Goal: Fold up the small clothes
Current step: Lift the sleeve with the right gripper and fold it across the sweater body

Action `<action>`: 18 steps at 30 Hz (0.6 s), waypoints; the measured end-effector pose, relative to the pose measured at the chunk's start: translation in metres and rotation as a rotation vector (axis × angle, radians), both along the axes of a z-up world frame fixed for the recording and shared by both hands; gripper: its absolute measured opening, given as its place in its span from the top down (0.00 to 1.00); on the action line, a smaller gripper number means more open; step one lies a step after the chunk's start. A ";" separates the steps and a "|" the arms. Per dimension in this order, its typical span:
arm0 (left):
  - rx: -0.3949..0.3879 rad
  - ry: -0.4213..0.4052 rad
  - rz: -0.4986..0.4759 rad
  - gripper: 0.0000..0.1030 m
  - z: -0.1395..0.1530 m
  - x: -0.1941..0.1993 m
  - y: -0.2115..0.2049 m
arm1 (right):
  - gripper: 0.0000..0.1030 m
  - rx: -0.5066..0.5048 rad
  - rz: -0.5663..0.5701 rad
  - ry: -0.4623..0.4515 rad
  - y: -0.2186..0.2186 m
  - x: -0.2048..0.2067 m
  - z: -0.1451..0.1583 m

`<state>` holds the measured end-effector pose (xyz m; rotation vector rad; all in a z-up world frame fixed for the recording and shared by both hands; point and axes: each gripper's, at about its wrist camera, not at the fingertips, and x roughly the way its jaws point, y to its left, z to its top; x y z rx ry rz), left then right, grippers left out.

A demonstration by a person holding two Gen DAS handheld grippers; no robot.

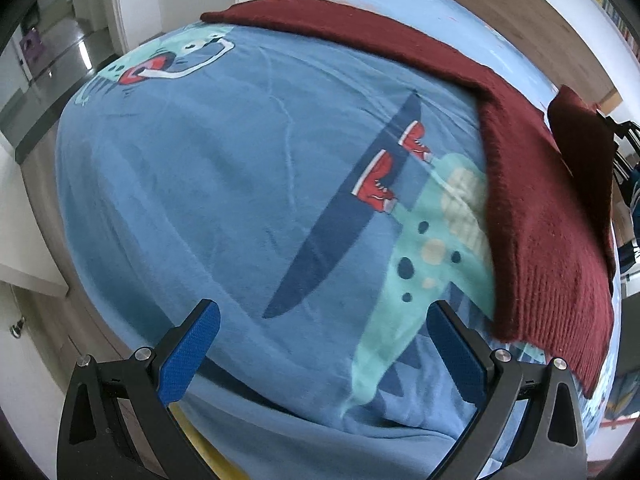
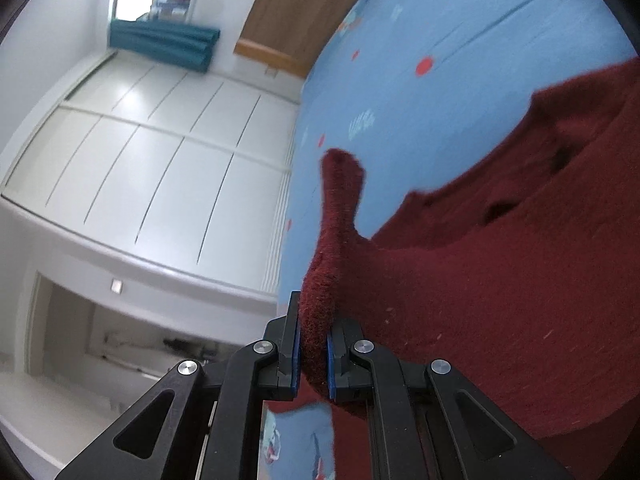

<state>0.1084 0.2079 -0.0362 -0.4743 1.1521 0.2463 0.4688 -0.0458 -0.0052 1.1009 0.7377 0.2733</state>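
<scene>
A dark red knitted sweater [image 1: 532, 204] lies along the right side of a bed with a blue dinosaur-print cover [image 1: 224, 184]. My left gripper [image 1: 324, 340] is open and empty, hovering over the bare cover to the left of the sweater's ribbed hem. My right gripper [image 2: 313, 344] is shut on a pinched fold of the same sweater [image 2: 500, 288] and holds that edge lifted off the bed. The right gripper also shows at the far right edge of the left wrist view [image 1: 622, 140], partly hidden by the raised fabric.
The bed cover [image 2: 420, 92] extends beyond the sweater. White wardrobe doors [image 2: 160, 152] and a wooden headboard [image 2: 296, 4] stand beyond the bed. A grey floor and white furniture [image 1: 44, 80] lie past the bed's left edge.
</scene>
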 end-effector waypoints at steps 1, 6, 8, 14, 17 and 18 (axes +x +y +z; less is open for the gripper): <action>0.000 0.000 0.001 0.01 0.000 -0.001 0.001 | 0.90 0.000 0.013 0.001 0.007 0.004 -0.002; -0.003 0.000 0.009 0.01 -0.002 -0.004 0.008 | 0.89 -0.061 0.074 0.044 0.028 0.008 -0.017; -0.007 -0.002 0.013 0.01 -0.004 -0.005 0.010 | 0.88 -0.119 0.104 0.079 0.030 0.008 -0.024; -0.003 -0.025 0.021 0.01 -0.002 -0.004 0.009 | 0.86 -0.331 0.221 0.185 0.057 0.006 -0.046; 0.016 -0.039 0.018 0.01 0.002 -0.004 0.009 | 0.74 -0.386 0.262 0.211 0.073 0.001 -0.053; 0.013 -0.037 0.016 0.01 0.002 -0.002 0.009 | 0.70 -0.401 0.283 0.211 0.078 -0.001 -0.054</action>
